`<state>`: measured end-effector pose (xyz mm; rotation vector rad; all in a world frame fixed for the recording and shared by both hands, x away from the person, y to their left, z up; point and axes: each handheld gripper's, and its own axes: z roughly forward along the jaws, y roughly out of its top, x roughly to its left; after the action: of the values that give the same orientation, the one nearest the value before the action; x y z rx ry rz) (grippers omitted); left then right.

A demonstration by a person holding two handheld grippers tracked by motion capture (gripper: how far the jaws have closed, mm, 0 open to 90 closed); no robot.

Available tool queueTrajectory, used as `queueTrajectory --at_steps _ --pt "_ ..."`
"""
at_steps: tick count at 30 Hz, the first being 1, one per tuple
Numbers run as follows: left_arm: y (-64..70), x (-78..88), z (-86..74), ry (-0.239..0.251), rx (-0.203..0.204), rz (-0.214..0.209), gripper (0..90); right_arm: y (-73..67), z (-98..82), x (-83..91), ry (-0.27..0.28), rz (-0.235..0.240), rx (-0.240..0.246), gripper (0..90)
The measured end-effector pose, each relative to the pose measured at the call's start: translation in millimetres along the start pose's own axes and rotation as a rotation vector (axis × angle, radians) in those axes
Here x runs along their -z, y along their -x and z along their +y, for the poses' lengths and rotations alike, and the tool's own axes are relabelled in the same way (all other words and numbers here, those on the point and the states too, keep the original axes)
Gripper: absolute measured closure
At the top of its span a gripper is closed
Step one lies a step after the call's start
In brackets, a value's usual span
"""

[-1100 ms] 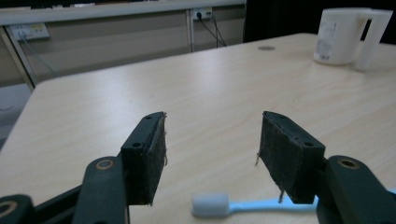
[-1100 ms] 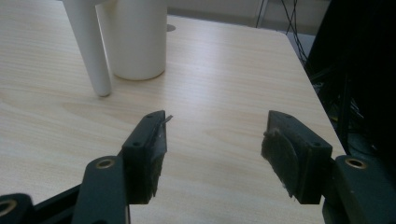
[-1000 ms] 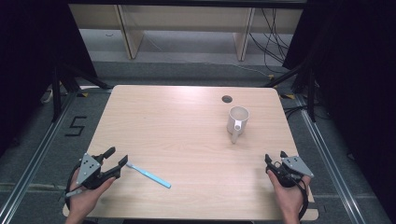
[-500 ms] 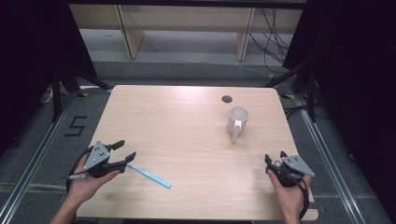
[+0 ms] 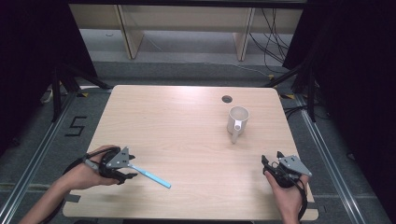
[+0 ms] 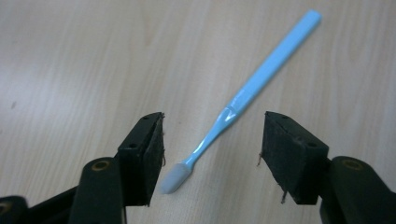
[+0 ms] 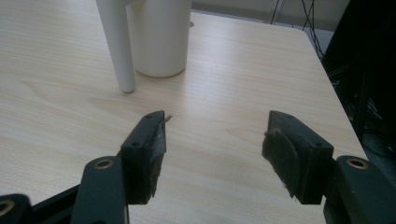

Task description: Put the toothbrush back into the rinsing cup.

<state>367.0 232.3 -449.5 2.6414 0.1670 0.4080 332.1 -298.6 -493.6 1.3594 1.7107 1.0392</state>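
the pick-up has hardly begun: the light blue toothbrush (image 6: 243, 100) lies flat on the pale wooden table (image 5: 187, 121), its white head between the wide-open jaws of the left gripper (image 6: 212, 149), not yet pinched; the right gripper (image 7: 215, 149) gapes empty near the white mug (image 5: 237, 122); dark room, shelving behind.

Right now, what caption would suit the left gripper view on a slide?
Open hand-held gripper straddling the white head of a blue toothbrush lying on the wooden table.
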Motion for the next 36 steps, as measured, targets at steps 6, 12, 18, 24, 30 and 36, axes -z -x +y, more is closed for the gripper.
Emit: queueTrajectory --at_steps 6,12,18,24,30,36 --pt "-11.4 -2.4 21.9 -0.125 -0.189 -0.135 42.4 0.8 0.7 -1.2 0.014 0.017 0.026 39.4" --pt "-16.9 -13.1 36.5 -0.212 -0.267 -0.200 44.6 -1.7 -1.8 -3.6 -0.009 0.044 0.009 39.4" --pt "-18.2 -28.5 44.2 -0.288 -0.366 -0.251 49.1 -2.3 0.0 -3.0 0.005 0.035 0.029 39.3" --pt "-17.8 -37.0 48.0 -0.297 -0.413 -0.286 55.1 -1.3 -1.5 -3.6 -0.002 0.039 0.024 39.3" --pt "-18.0 -45.2 53.3 -0.287 -0.454 -0.291 57.2 -5.3 -1.6 -3.4 -0.013 0.048 -0.011 39.3" --pt "-14.1 -53.9 58.5 -0.291 -0.491 -0.314 58.2 -2.7 -1.8 -4.9 0.000 0.047 0.022 39.4"
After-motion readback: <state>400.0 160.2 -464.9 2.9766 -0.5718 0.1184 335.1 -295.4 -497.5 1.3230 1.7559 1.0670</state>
